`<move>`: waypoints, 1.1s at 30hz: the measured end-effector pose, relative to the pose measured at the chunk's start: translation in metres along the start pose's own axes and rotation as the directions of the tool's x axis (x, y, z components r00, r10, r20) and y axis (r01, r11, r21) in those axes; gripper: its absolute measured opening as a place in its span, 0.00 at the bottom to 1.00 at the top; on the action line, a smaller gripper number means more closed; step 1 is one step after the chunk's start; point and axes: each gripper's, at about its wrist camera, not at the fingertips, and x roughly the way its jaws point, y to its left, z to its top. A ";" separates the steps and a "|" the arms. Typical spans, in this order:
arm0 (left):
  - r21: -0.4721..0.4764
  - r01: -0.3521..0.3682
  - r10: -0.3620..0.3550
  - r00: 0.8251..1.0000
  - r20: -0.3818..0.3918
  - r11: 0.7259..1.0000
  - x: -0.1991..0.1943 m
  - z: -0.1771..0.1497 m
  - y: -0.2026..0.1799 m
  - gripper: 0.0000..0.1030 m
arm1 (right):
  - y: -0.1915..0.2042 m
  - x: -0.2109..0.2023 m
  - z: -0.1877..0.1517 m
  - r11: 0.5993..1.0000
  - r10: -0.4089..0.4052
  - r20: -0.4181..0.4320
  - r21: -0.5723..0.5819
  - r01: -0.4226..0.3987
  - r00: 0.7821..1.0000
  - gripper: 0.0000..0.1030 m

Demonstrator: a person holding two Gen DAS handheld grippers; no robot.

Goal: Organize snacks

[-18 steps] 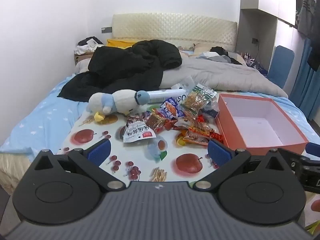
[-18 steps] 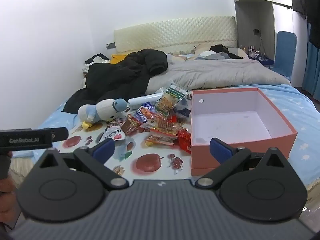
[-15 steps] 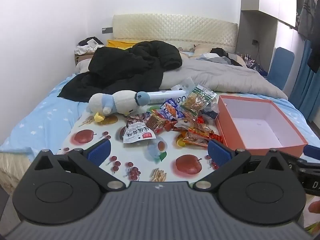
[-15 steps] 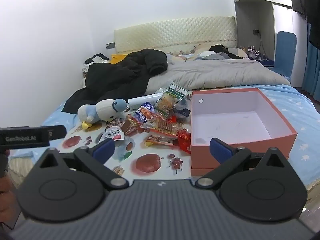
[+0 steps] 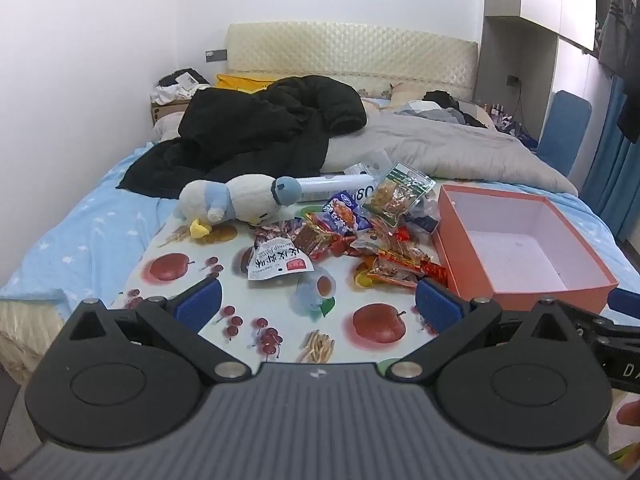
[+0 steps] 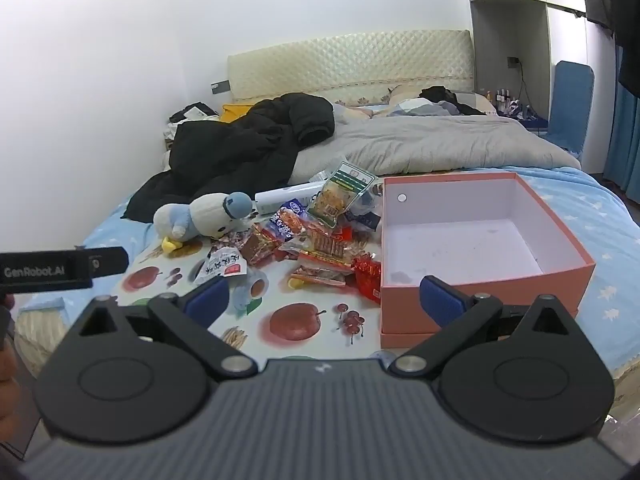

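Left wrist view, lower centre: left gripper (image 5: 318,306) spread wide, empty, blue pads (image 5: 198,304) above fruit-print mat (image 5: 172,280). Plush duck (image 5: 236,202) at centre left, on its side. White snack packet (image 5: 278,264) just beyond and between the pads, apart from them. Snack pile (image 5: 360,232) at centre, touching orange box (image 5: 520,292) at right, box open with nothing inside. Black jacket (image 5: 256,132) upper centre on bed.
Right wrist view: right gripper (image 6: 326,300) spread wide, empty. Red packet (image 6: 368,276) against box wall (image 6: 480,280); right pad (image 6: 442,300) overlapping box front.
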 end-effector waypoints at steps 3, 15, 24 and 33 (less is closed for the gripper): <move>0.007 0.004 -0.004 1.000 0.005 1.000 -0.001 -0.001 -0.002 1.00 | 0.000 0.000 -0.001 1.000 0.002 0.001 -0.001 -0.002 1.000 1.00; 0.004 0.010 -0.010 1.000 0.005 1.000 -0.001 0.001 -0.002 1.00 | -0.006 0.001 0.001 1.000 0.004 -0.001 -0.002 -0.004 1.000 1.00; 0.000 0.018 -0.018 1.000 0.007 1.000 -0.005 0.003 -0.001 1.00 | -0.005 0.000 0.000 1.000 0.006 -0.005 -0.006 -0.006 1.000 1.00; -0.013 0.038 -0.038 0.999 -0.001 0.999 -0.008 0.003 0.000 1.00 | -0.004 0.000 -0.002 1.000 0.006 -0.009 -0.004 -0.006 1.000 1.00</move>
